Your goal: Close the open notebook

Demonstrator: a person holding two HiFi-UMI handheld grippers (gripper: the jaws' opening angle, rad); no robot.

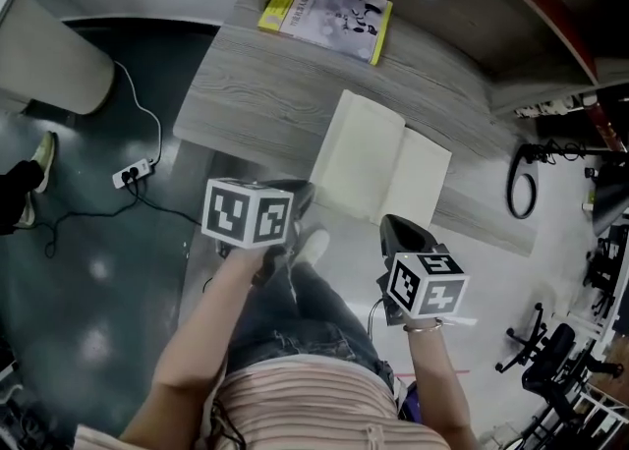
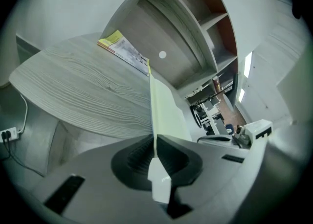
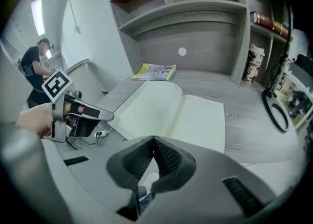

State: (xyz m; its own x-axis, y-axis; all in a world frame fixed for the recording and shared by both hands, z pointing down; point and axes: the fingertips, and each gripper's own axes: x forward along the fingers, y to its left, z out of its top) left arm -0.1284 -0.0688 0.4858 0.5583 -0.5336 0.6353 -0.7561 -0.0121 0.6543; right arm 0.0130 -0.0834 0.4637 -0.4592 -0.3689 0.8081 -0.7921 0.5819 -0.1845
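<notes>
The open notebook (image 1: 378, 158) lies with blank white pages on the grey wooden desk (image 1: 265, 94), close to its near edge. My left gripper (image 1: 303, 195) is at the notebook's near left corner. In the left gripper view the jaws (image 2: 154, 145) are shut on the edge of the left half (image 2: 164, 105), which runs away edge-on and stands off the desk. My right gripper (image 1: 398, 227) hovers in front of the notebook's near edge. Its jaws (image 3: 153, 140) are shut with nothing between them, and the notebook (image 3: 171, 113) lies spread beyond them.
A yellow-edged book (image 1: 327, 11) lies at the back of the desk below the shelves (image 3: 195, 8). A black cable loop (image 1: 521, 188) hangs at the desk's right end. A power strip (image 1: 133, 173) lies on the floor to the left, and an office chair base (image 1: 550, 360) stands at the right.
</notes>
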